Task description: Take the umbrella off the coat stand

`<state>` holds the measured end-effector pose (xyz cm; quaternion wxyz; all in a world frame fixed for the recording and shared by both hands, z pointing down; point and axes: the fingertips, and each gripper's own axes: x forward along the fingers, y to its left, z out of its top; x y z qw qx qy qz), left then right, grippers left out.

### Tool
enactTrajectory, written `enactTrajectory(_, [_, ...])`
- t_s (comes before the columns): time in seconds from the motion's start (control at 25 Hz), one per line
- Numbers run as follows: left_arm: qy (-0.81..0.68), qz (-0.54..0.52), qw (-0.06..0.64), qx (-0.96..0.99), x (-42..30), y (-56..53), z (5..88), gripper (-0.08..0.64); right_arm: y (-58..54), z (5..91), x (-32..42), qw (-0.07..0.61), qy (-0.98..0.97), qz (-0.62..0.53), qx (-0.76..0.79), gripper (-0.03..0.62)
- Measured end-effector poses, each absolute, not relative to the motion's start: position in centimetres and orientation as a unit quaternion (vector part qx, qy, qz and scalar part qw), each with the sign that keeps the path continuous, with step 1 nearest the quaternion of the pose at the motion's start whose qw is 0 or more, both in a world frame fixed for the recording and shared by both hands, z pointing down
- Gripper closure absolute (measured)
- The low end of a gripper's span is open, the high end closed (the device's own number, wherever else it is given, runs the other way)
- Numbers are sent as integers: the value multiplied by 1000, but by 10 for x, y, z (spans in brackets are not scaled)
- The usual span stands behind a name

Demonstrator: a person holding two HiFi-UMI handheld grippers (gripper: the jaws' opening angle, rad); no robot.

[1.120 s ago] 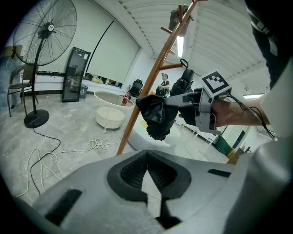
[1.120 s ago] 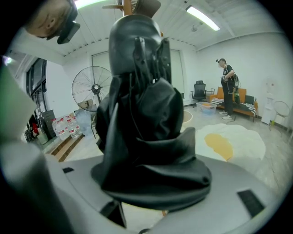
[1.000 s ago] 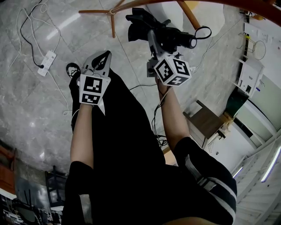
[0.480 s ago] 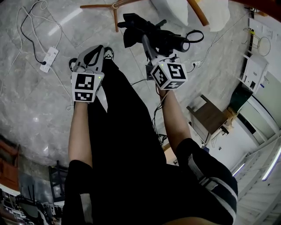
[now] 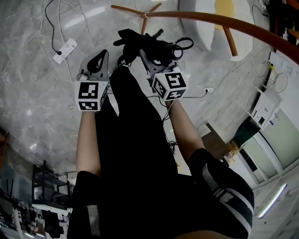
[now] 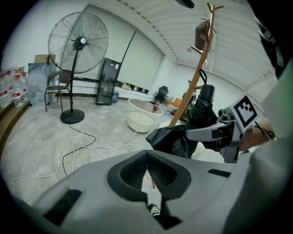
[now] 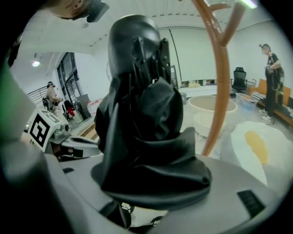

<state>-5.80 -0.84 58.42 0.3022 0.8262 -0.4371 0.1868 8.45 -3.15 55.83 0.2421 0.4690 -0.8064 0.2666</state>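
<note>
A folded black umbrella (image 5: 145,43) is clamped in my right gripper (image 5: 148,55), held out over the grey floor just in front of the coat stand's foot. In the right gripper view the umbrella (image 7: 146,128) fills the middle and bulges over both jaws. The orange-brown coat stand (image 5: 224,21) sweeps across the upper right; its pole (image 7: 221,77) stands just behind the umbrella. My left gripper (image 5: 99,59) is to the left, shut and empty, its pads meeting in the left gripper view (image 6: 146,157). From there the umbrella (image 6: 176,137) shows at the right, off the stand (image 6: 201,77).
A white power strip (image 5: 65,50) and loose cables lie on the floor at the left. A white cushion with a yellow patch (image 5: 219,14) lies beyond the stand. A standing fan (image 6: 78,41) and a white basin (image 6: 139,121) are farther off. A person (image 7: 270,77) stands at the far right.
Both grippers have shifted toward the stand's foot, the right one still carrying the umbrella. The stand's pole now arcs across the upper right of the head view.
</note>
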Motion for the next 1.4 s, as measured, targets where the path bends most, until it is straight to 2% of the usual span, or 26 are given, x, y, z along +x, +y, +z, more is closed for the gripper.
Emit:
enactTrajectory(0.36, [-546, 147, 297, 769, -156, -7, 514, 561, -36, 501, -41, 252, -874, 241, 338, 313])
enactTrajectory(0.72, [-619, 91, 223, 747, -230, -16, 374, 561, -53, 384, -93, 212, -891, 216, 338, 313])
enactTrajectory(0.92, [-608, 71, 195, 767, -234, -19, 312, 561, -63, 319, -98, 163, -886, 238, 364, 313])
enactTrajectory(1.4, [-550, 29, 112, 827, -190, -58, 194, 560, -85, 211, -55, 86, -877, 210, 424, 313])
